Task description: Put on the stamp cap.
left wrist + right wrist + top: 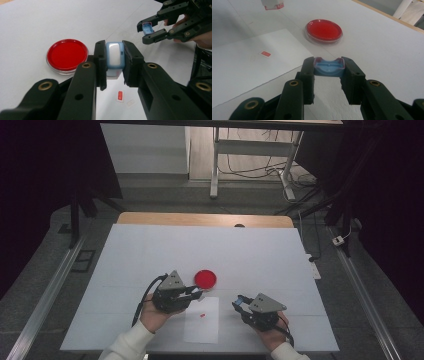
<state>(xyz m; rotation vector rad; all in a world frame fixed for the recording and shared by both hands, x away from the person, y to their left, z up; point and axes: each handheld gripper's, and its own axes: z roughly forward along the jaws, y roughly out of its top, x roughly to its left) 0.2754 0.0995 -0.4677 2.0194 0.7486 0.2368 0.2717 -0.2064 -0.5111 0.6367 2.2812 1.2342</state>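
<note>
I'm seeing the left gripper (pixel 114 62) clamping the blue stamp body (pixel 114 56) at frame centre. Right gripper (pixel 328 68) is pinching the blue cap (pixel 328 67), lower centre. Red dish (pixel 205 279) is sitting on the table (pixel 260 255), mid-frame.

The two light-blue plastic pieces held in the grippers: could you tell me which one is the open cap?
The small light-blue cap in the right gripper; its hollow shows, while the left gripper's blue-and-white stamp body is closed.
</note>
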